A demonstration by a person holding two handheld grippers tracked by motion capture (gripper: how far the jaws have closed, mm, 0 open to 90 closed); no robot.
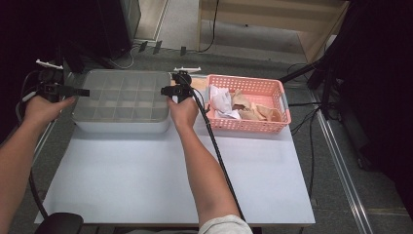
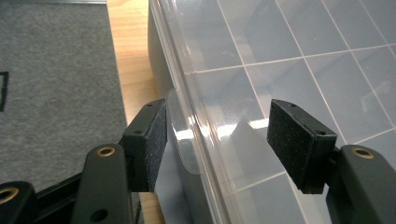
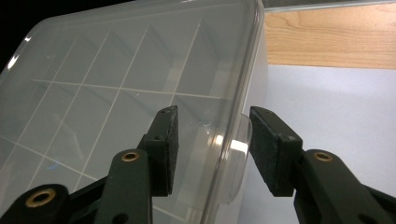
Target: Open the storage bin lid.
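My left gripper had its jaws standing apart, straddling the small clear tab on the lid's edge, one pad outside it and one over the lid, neither pressing. My right gripper matched it at the other end: jaws apart around the opposite lid tab, the tab sitting nearer the outer pad but not pinched. Between them lay the clear lid on the grey compartment box, at the far left of the white desk, lid seated as far as I could tell.

The risks, as I judged them: the tabs were thin, slick plastic, so a pad closing too shallow could slide off and let that end snap back down. If one side gripped before the other, or I raised one hand faster, the lid could twist and jam on its rim, or drag the whole box up and along the desk. The box sat close to the desk's left edge, so a shove from my left hand could push it over. On my right, the pink basket of crumpled cloths stood just beside my right hand; swinging the lid that way could knock it, and my trailing cable could snag
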